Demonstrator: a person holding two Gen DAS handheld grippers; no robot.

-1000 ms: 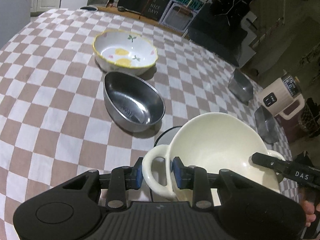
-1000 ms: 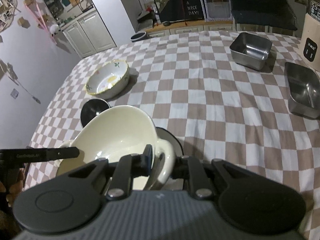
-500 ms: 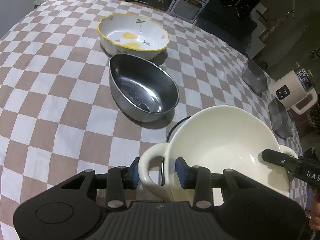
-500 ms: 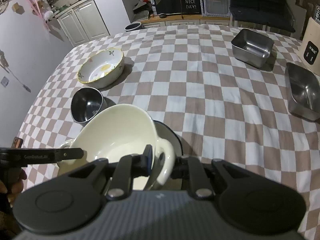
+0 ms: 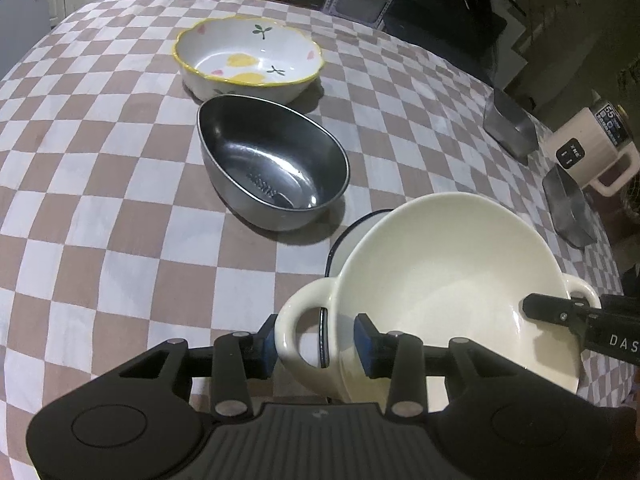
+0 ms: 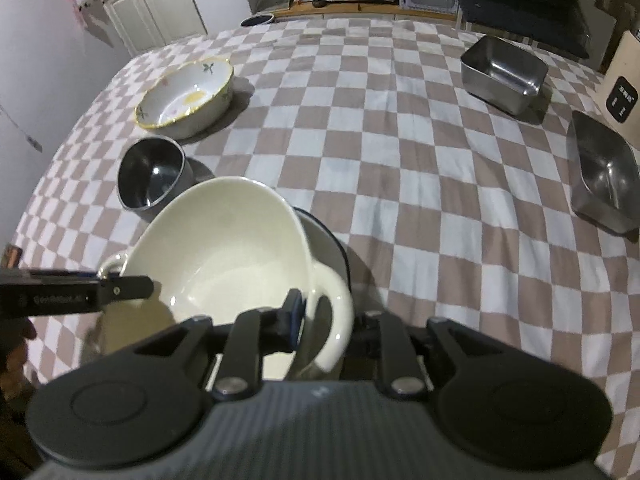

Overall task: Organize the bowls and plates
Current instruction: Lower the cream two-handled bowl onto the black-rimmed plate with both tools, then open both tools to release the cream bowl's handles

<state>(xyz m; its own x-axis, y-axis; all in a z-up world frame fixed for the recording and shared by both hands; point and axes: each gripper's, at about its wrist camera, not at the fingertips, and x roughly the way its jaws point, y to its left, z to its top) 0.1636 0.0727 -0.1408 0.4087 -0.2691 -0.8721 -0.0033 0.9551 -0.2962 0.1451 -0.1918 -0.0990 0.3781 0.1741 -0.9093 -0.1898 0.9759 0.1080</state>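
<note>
A cream two-handled bowl (image 5: pixel 448 276) is held between both grippers above a white plate with a dark rim (image 5: pixel 352 236). My left gripper (image 5: pixel 316 346) is shut on its left loop handle. My right gripper (image 6: pixel 328 316) is shut on its other handle, and the bowl also shows in the right wrist view (image 6: pixel 224 248). A steel oval bowl (image 5: pixel 272 168) stands on the checked cloth just beyond. A floral bowl with a yellow rim (image 5: pixel 248 60) stands behind the steel one.
Two steel rectangular trays (image 6: pixel 504 72) (image 6: pixel 604 176) stand at the right of the table. A beige appliance (image 5: pixel 592 148) stands at the right edge. The checked tablecloth (image 6: pixel 400 140) covers the table. Cabinets and a sign line the far wall.
Both grippers have lifted the cream bowl and carried it a little nearer the steel bowl and the floral bowl. Both grips are unchanged.
</note>
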